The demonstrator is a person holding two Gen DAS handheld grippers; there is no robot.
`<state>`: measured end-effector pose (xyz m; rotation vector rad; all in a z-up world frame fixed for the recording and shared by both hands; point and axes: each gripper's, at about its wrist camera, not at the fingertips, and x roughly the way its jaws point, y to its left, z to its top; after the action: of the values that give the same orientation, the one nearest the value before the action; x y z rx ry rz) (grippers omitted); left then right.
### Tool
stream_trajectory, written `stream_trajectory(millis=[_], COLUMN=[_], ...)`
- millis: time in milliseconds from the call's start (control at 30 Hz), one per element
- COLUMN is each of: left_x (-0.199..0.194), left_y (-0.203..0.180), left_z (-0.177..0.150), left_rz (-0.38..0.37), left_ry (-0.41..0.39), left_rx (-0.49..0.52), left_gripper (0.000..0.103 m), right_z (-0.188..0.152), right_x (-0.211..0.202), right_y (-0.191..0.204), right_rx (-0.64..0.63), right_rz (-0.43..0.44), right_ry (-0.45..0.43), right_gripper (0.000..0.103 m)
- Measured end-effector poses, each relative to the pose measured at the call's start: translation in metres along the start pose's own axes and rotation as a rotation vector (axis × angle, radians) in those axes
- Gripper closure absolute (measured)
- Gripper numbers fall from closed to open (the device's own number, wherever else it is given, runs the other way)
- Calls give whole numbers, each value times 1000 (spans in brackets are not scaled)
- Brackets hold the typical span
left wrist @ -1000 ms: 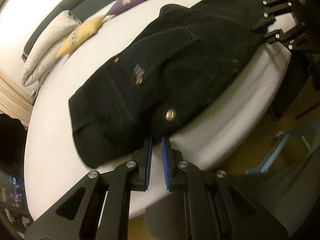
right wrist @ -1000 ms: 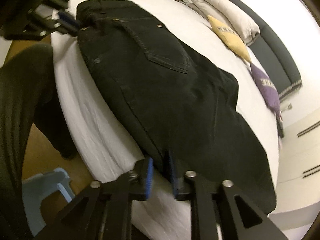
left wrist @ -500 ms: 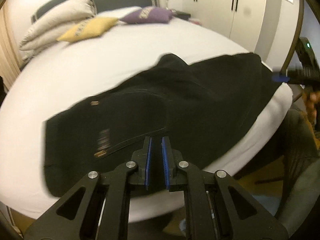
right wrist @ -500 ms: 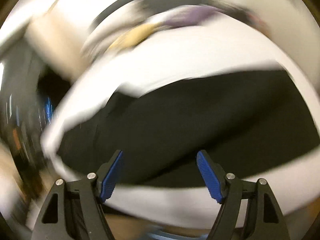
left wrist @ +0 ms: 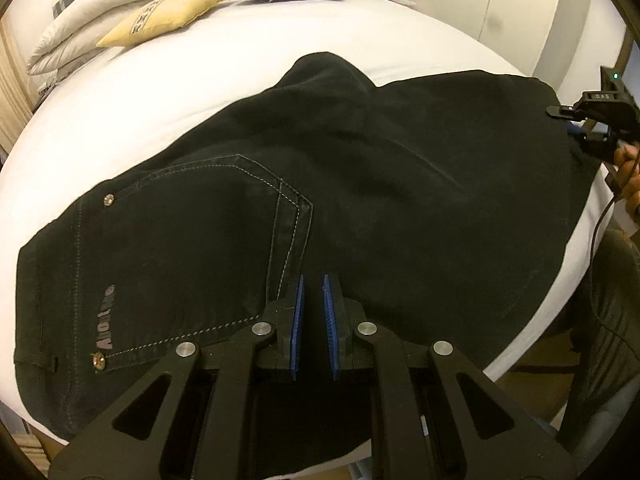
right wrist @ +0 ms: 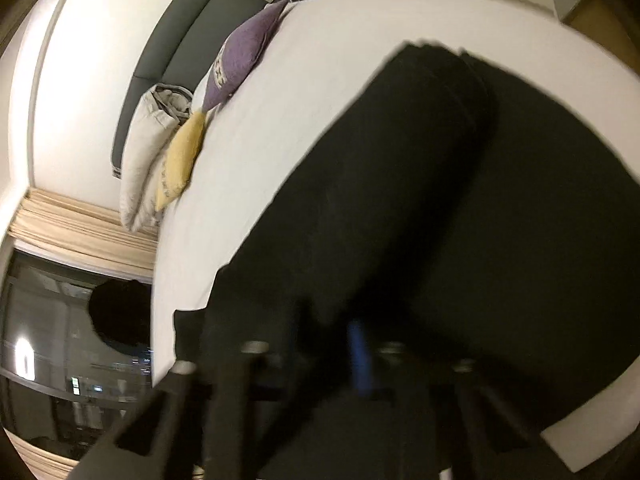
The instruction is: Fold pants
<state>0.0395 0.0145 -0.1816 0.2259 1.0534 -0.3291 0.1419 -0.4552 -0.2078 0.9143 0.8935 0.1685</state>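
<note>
Left wrist view: left gripper (left wrist: 311,300), jaws nearly pressed together, is hovering over black pants (left wrist: 360,200) near the bed (left wrist: 240,92) edge; right gripper (right wrist: 340,344) is blurred, state indeterminable.

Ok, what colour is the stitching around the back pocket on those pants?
Light grey, almost white, against the black pants. The pocket stitching shows best in the left wrist view.

The right wrist view is smeared by motion: the right gripper (right wrist: 332,356) shows only as dark blurred shapes with one blue streak, so how its jaws stand cannot be told. The pants (right wrist: 440,208) there are a featureless black mass, their near end lost behind the gripper. In the left wrist view the left gripper (left wrist: 312,320) covers the pants' near edge, and the bed's (left wrist: 200,92) near edge is hidden beneath them. The hand (left wrist: 630,176) is cut off by the right edge.
</note>
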Motion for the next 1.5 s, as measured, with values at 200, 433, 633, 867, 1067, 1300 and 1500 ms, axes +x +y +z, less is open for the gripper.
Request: stream_trajectory(millis=[200, 433, 633, 867, 1067, 1300, 1500], left_x=[15, 19, 23, 29, 30, 27, 23], left_y=[-7, -5, 1, -2, -6, 0, 5], left_z=[11, 14, 14, 19, 17, 10, 6], left_rz=[9, 7, 0, 28, 39, 18, 8], left_ry=[-5, 0, -15, -8, -19, -34, -41], left_rx=[5, 1, -8, 12, -1, -10, -15], left_gripper=[93, 93, 93, 93, 93, 93, 93], right_z=[33, 68, 67, 60, 85, 107, 116], right_x=[2, 26, -29, -18, 9, 56, 76], right_y=[58, 102, 20, -18, 18, 12, 3], right_rx=[-130, -129, 10, 73, -6, 95, 156], right_rz=[-90, 76, 156, 110, 134, 82, 64], right_ry=[-8, 44, -134, -90, -71, 42, 66], right_gripper=[92, 19, 19, 45, 49, 49, 83])
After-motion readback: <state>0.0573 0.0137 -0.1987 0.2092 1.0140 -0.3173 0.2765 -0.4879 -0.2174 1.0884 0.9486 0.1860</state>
